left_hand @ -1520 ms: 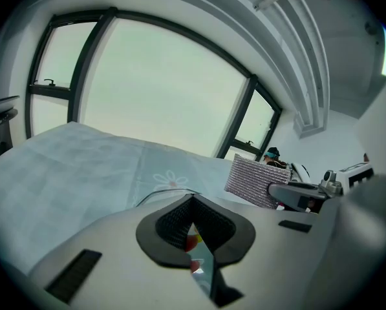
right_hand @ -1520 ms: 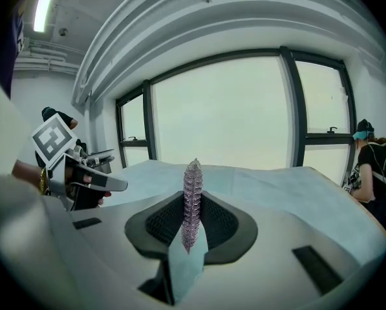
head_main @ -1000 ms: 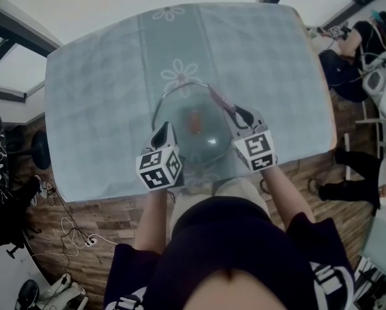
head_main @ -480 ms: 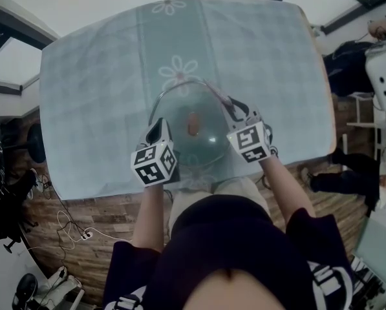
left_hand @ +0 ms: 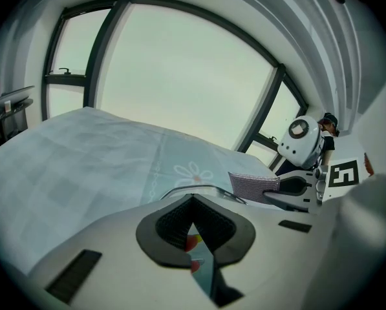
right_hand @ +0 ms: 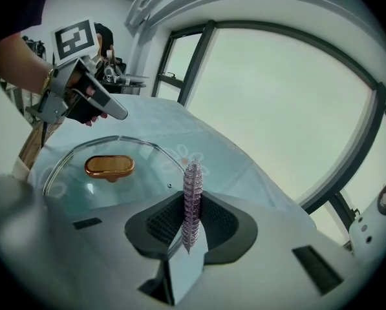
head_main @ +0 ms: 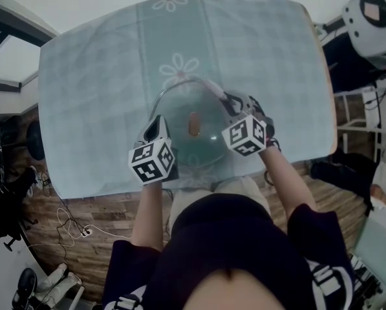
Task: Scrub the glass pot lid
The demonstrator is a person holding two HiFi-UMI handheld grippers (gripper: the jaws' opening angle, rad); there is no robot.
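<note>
- Since a second ago the left gripper [head_main: 156,130] has barely shifted; its fingers are clamped on the left rim of the round glass pot lid [head_main: 180,118], which lies on the pale-blue checked worktop [head_main: 96,76].
- The right gripper [head_main: 229,102] has rolled and dropped. Its fingers pinch a mauve knitted scrubbing cloth [right_hand: 192,192], and the glass lies just left of and below it.

The round, metal-rimmed glass pot lid [head_main: 180,115] lies amber knob [right_hand: 108,166] up on the table [head_main: 102,76], with the purple scrub cloth [right_hand: 192,199] at its rim.
</note>
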